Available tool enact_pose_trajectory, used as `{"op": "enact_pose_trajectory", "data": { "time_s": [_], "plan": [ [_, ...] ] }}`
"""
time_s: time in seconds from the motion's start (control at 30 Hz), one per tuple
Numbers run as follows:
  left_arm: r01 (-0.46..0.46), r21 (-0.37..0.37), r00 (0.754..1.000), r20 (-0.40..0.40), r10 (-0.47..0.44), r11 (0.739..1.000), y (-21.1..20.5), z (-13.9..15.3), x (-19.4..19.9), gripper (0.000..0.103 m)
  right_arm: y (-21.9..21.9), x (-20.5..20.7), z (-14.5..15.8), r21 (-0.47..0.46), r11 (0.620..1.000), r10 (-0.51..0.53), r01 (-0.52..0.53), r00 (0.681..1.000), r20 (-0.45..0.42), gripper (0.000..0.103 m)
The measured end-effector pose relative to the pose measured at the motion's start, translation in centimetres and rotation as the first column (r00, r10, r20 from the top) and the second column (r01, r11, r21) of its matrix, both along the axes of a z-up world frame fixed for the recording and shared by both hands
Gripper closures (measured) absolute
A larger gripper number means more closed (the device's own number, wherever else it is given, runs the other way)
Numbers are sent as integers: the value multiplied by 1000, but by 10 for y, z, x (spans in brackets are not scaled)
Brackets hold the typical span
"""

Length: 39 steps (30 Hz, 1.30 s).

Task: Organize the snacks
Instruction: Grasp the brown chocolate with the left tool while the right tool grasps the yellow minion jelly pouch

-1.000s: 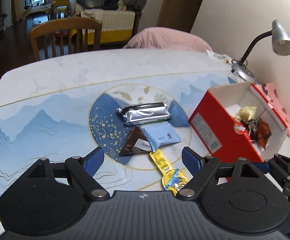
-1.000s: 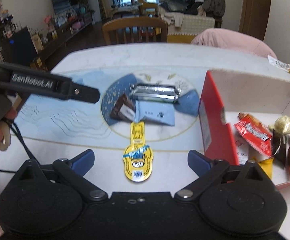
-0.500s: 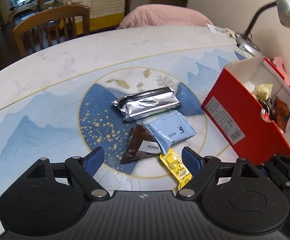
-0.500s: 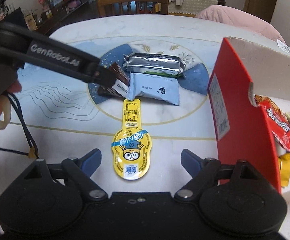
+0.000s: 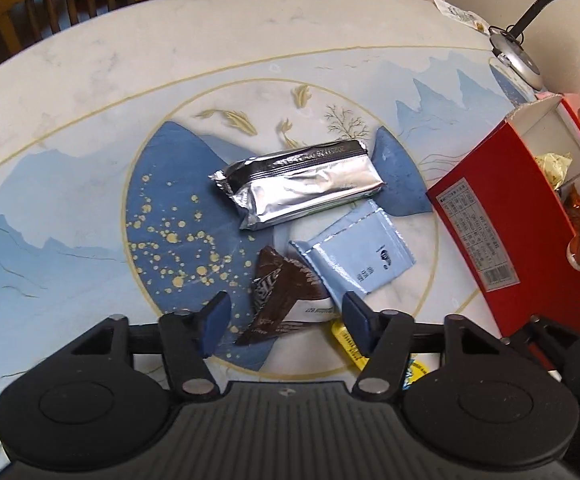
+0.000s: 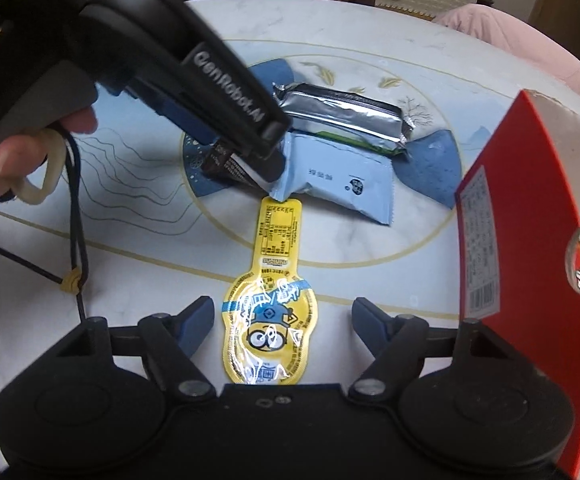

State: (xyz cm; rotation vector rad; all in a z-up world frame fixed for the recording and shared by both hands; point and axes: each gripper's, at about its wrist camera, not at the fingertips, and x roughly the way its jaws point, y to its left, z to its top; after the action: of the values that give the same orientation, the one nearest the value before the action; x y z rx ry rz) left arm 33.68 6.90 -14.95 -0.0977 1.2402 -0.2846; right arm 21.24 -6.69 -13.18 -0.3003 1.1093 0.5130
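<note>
In the right wrist view the right gripper (image 6: 281, 324) hangs low over the table (image 6: 129, 264), jaws wide, straddling the yellow cartoon pouch (image 6: 267, 316). The pouch lies flat at lower centre, its long axis running up the frame, narrow neck pointing away. In the left wrist view the left gripper (image 5: 285, 324) is angled down, its jaws wide on either side of the brown wrapper (image 5: 277, 296), whose point aims toward upper left. Just right of it lies the pale blue packet (image 5: 354, 256), then the silver pack (image 5: 298, 188) lying crosswise. The red box (image 5: 506, 220) stands at the right edge.
</note>
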Motion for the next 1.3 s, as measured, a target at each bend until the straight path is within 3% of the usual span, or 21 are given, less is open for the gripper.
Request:
{"op": "enact_pose_trajectory", "data": {
  "time_s": [0.17, 0.37, 0.5, 0.87, 1.3],
  "plan": [
    [6, -14, 1000, -27, -7, 1000, 0, -4, 4, 60, 5, -1, -5, -19, 1000, 24, -25, 1000, -17, 34],
    [-10, -25, 999, -34, 9, 1000, 3, -6, 7, 65, 8, -2, -6, -29, 999, 32, -33, 999, -11, 39],
    [-26, -20, 999, -32, 25, 999, 5, -5, 5, 70, 7, -4, -3, -26, 999, 30, -30, 1000, -5, 51],
    [-113, -50, 993, -26, 111, 992, 29, 4, -21, 74, -7, -18, 9, 11, 999, -35, 35, 999, 6, 51],
    [-121, -81, 988, 88, 128, 989, 32, 56, -82, 74, -35, -51, 64, 105, 990, -106, 97, 990, 93, 51]
  ]
}}
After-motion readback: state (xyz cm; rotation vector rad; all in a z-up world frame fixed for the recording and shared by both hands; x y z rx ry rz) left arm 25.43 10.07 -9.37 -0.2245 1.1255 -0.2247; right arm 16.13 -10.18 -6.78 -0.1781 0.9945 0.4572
